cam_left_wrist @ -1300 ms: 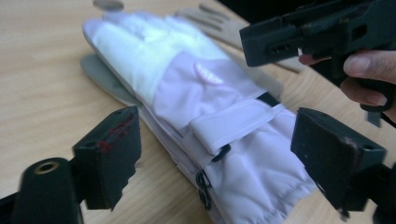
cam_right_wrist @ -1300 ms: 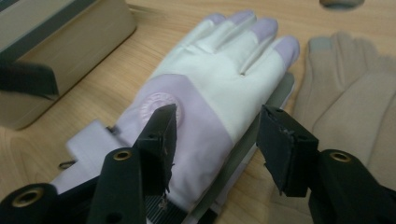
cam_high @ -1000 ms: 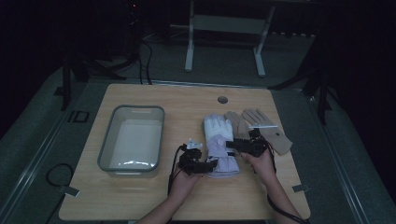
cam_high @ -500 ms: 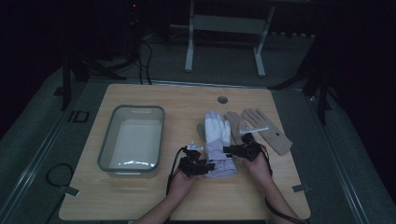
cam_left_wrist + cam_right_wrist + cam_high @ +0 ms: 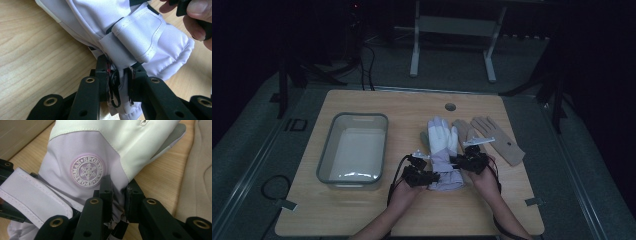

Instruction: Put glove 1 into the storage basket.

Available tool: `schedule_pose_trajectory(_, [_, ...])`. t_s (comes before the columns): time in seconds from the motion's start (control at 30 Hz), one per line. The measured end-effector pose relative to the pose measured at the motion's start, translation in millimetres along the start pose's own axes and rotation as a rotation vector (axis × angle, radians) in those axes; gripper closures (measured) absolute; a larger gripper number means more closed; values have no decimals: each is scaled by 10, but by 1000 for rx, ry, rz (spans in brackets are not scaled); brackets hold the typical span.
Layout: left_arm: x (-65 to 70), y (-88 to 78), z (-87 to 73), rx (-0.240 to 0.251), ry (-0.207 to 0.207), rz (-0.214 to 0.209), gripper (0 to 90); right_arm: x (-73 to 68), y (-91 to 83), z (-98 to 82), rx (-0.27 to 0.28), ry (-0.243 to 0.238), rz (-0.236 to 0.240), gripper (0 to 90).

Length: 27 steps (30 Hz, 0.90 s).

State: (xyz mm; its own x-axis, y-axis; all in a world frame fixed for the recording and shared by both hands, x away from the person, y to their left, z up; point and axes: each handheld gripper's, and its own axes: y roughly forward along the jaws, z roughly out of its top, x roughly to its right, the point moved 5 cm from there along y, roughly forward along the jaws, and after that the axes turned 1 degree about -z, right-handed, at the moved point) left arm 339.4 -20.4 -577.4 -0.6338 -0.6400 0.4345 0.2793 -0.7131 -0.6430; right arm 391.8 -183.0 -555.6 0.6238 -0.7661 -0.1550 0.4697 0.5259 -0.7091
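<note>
Both grippers, left and right, pinch the padded lilac glove (stitched cuff).

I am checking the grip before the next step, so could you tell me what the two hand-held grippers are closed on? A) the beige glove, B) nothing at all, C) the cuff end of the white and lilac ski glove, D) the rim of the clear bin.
C: both gripper views show the jaws pinching fabric at the cuff end of the ski glove, left hand-held gripper and right hand-held gripper alike.
</note>
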Motion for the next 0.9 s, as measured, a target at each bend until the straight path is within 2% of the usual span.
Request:
schedule_pose_trajectory(0.2, [38, -157, 118, 3, 43, 6, 757, -62, -95, 107, 35, -10, -7, 790])
schedule_pose_trajectory(0.43, [58, -403, 300, 6, 93, 9, 756, -188, -266, 349, 80, -36, -41, 790])
schedule_pose_trajectory(0.5, [63, -491, 362, -3, 116, 14, 756, -255, -328, 462, 98, -47, -49, 789])
schedule_pose_trajectory(0.67, [55, -656, 454, -36, 163, 9, 757, -337, -378, 564, 109, -74, -53, 790])
schedule_pose_trajectory(0.8, [44, -766, 478, -39, 173, -1, 757, -420, -411, 655, 121, -85, -45, 790])
schedule_pose_trajectory(0.9, [19, -862, 497, -43, 187, 9, 757, -486, -411, 713, 126, -93, -46, 790])
